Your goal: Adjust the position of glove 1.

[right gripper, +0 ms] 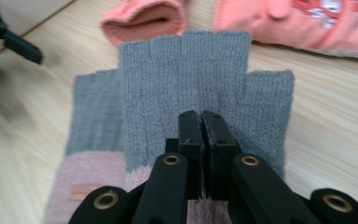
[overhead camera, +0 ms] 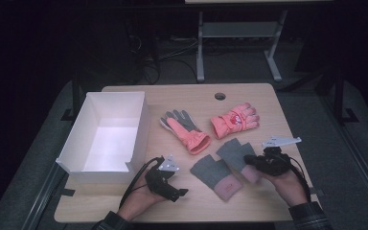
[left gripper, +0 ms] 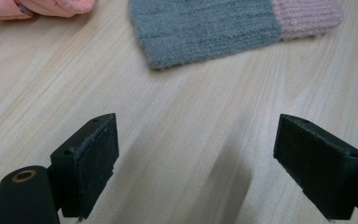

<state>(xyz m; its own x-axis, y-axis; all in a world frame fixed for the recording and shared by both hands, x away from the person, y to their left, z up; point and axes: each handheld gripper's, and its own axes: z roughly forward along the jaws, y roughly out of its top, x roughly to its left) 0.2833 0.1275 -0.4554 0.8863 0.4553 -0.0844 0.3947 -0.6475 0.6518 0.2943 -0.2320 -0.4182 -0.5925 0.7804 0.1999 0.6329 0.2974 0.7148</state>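
On the tabletop (overhead camera: 249, 91) a box (overhead camera: 106, 132) stands at the left side. To its right, toward the far edge, two padded gloves lie side by side: one glove (overhead camera: 186, 129) nearer the box, the other padded glove (overhead camera: 235, 120) right of it. Nearer the person lie two knit mitts: the left mitt (overhead camera: 215, 175) flat on the tabletop, the right mitt (overhead camera: 237, 155) just beside it, between the fingers of the right gripper (overhead camera: 254, 163). The left gripper (overhead camera: 172, 189) sits in front of the box, left of the mitts
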